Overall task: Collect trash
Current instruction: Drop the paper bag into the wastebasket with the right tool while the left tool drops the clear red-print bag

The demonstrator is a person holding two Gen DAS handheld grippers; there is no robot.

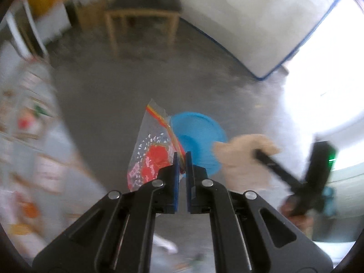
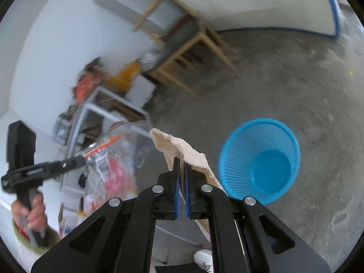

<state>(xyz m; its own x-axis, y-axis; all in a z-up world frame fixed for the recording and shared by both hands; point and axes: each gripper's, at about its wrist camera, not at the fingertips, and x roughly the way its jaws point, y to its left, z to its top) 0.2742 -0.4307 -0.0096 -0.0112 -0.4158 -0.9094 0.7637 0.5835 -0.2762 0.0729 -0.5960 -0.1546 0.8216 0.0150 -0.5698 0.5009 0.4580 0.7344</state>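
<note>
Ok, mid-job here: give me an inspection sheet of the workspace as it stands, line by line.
Surface: bare grey concrete floor, stained.
Job's things: blue mesh wastebasket upright on the floor, looks empty; clear plastic bag with red print; crumpled beige paper.
Clutter: blurred packages on the shelving.
Grippers: left gripper jaws shut on the plastic bag; right gripper jaws shut on the beige paper; both held in the air near the wastebasket.
Cables: nothing seen.
Surroundings: wooden chair, white mattress with blue piping against the wall, white shoe.
</note>
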